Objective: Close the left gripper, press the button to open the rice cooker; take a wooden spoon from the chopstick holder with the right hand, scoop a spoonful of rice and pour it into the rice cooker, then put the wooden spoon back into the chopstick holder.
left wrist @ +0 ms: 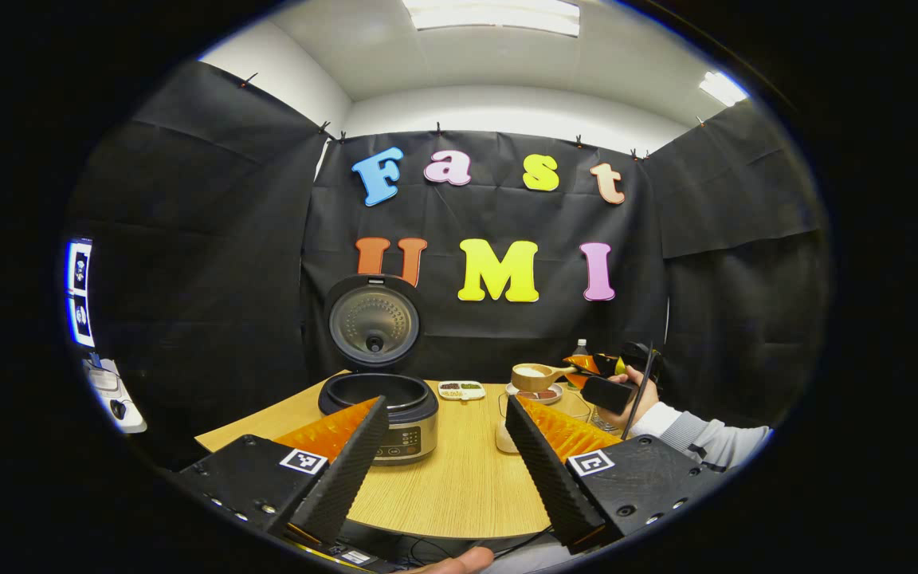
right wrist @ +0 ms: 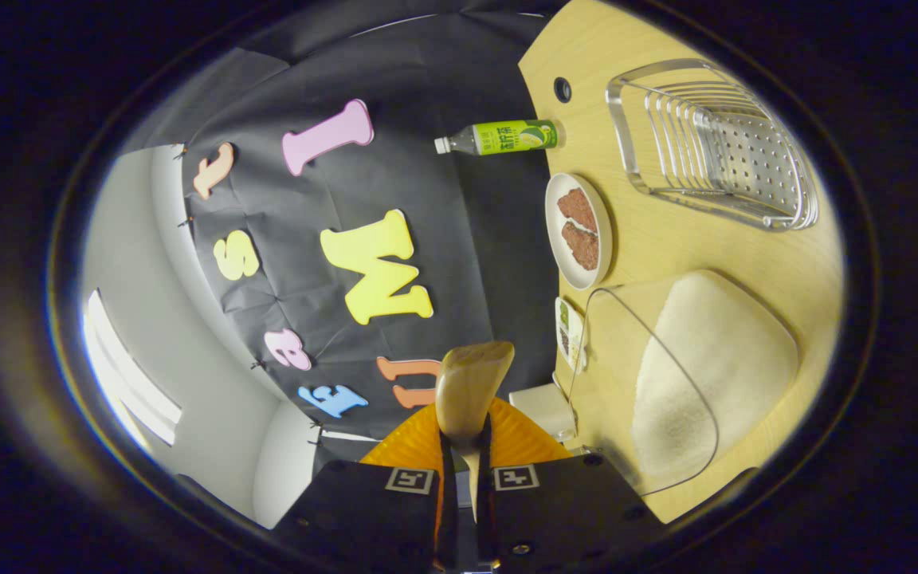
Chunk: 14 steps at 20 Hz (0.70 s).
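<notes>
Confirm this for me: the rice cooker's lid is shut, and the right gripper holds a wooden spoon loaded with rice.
Not quite. The left gripper view shows the rice cooker with its lid standing open, not shut. The rest holds: the right gripper holds the wooden spoon loaded with rice.

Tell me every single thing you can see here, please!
rice cooker: one, dark and silver, lid up, table's left
table: one, light wood
wooden spoon: one, tan, holding rice, gripped in right tool
rice container: one, clear, white rice inside
plate: one, white, brown pieces on it
bottle: one, green label, by the wall
rack: one, clear
small tray: one, white
right tool: shut on spoon
left tool: open
hand: one, grey sleeve
</notes>
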Available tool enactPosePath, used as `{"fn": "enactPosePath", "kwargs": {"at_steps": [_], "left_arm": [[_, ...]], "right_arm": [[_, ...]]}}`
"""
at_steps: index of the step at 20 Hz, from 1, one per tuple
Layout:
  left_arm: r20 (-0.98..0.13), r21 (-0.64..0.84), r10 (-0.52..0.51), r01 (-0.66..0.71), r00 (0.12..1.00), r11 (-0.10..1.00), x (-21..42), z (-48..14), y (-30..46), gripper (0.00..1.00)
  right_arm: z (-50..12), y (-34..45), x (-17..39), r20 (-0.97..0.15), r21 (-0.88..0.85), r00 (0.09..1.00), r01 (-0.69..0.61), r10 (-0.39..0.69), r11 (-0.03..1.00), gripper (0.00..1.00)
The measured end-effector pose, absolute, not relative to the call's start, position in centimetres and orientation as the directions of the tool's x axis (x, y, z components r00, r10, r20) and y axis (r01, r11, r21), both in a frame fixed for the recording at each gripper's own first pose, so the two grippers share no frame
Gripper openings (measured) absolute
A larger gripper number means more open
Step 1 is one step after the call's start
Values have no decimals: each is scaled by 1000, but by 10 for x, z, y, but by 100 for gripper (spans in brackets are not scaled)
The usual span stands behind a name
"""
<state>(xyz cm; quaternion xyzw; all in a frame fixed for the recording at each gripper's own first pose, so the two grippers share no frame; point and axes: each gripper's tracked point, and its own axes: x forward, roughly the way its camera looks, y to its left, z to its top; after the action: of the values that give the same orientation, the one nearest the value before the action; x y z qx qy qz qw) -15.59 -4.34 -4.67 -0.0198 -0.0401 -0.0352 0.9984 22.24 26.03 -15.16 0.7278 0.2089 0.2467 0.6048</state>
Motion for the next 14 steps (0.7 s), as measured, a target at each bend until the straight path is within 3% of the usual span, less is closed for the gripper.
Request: {"fn": "enactPosePath", "kwargs": {"at_steps": [3, 14], "left_arm": [[85, -32, -77, 80, 993, 996, -159, -46, -42, 94], [122, -62, -142, 150, 982, 987, -172, -36, -51, 94]], "right_arm": [[-125, 288, 211, 124, 986, 772, -24, 624, -167, 14], [-73, 412, 183, 53, 983, 720, -158, 692, 89, 14]]}}
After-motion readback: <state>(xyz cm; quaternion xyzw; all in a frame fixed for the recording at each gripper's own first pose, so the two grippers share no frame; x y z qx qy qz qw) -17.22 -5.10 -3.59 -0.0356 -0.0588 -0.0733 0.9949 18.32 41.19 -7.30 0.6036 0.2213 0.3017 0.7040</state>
